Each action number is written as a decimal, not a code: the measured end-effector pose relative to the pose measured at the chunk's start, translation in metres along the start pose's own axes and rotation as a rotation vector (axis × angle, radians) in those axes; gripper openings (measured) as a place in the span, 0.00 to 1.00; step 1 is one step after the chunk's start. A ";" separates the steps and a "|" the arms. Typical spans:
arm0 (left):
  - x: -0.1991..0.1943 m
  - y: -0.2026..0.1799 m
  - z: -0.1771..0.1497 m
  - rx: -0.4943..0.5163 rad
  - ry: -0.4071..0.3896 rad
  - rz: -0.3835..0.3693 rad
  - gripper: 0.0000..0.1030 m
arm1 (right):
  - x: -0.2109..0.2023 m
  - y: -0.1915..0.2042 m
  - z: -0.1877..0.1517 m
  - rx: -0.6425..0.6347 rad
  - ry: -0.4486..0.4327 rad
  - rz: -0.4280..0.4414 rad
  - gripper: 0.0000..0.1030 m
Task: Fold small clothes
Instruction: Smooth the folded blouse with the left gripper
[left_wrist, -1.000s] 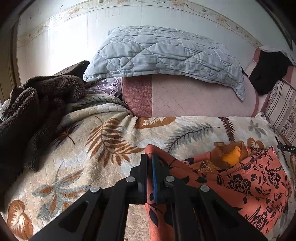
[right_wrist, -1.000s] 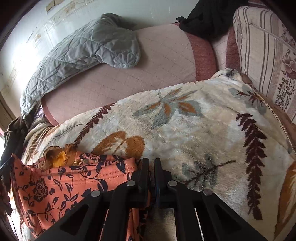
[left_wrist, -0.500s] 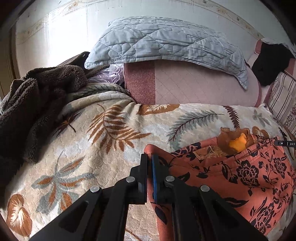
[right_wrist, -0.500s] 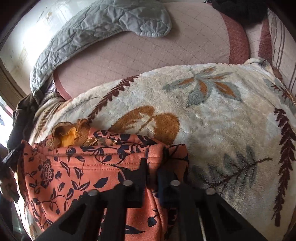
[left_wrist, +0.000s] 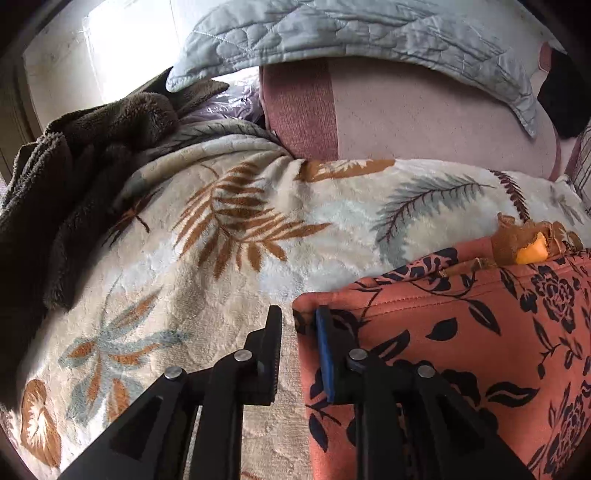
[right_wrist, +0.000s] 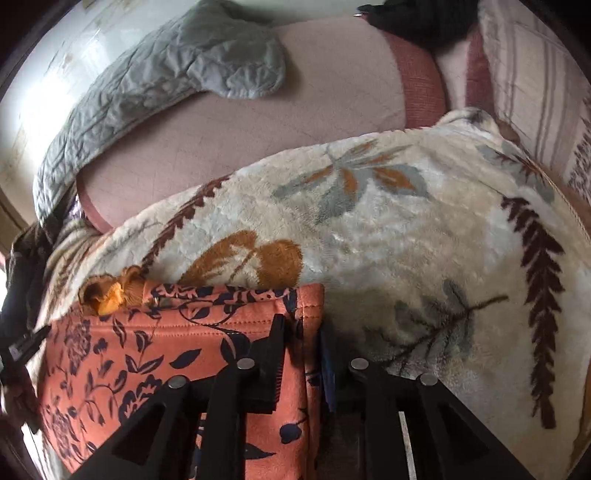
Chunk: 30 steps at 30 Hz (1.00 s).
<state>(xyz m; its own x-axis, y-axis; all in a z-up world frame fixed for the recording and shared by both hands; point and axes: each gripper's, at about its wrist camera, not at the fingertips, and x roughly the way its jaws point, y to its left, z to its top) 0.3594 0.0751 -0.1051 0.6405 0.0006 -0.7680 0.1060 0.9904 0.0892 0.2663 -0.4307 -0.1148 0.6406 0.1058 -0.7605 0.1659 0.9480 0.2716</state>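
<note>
The orange flowery cloth (left_wrist: 461, 350) is lying flat on the leafy blanket (left_wrist: 221, 240), and the left claw (left_wrist: 297, 325) and the right claw (right_wrist: 301, 332) are both opening at its two top corners, with the cloth edge between their fingers.

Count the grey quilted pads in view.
1. The grey quilted pad lies at the back, draped over the pink cushion. Others may be hidden.
</note>
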 end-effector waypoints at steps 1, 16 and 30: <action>-0.015 0.003 0.000 -0.008 -0.027 -0.001 0.22 | -0.011 -0.001 -0.002 0.015 -0.016 0.007 0.20; -0.079 -0.023 -0.110 -0.046 0.111 -0.047 0.58 | -0.066 0.019 -0.102 0.224 0.104 0.209 0.62; -0.146 0.008 -0.176 -0.509 0.069 -0.257 0.75 | -0.100 -0.023 -0.198 0.613 0.013 0.424 0.86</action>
<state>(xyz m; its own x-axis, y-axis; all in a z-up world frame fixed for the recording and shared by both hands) 0.1327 0.1078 -0.1038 0.5898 -0.2568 -0.7656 -0.1387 0.9018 -0.4093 0.0502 -0.4033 -0.1615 0.7343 0.4328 -0.5230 0.2972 0.4877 0.8209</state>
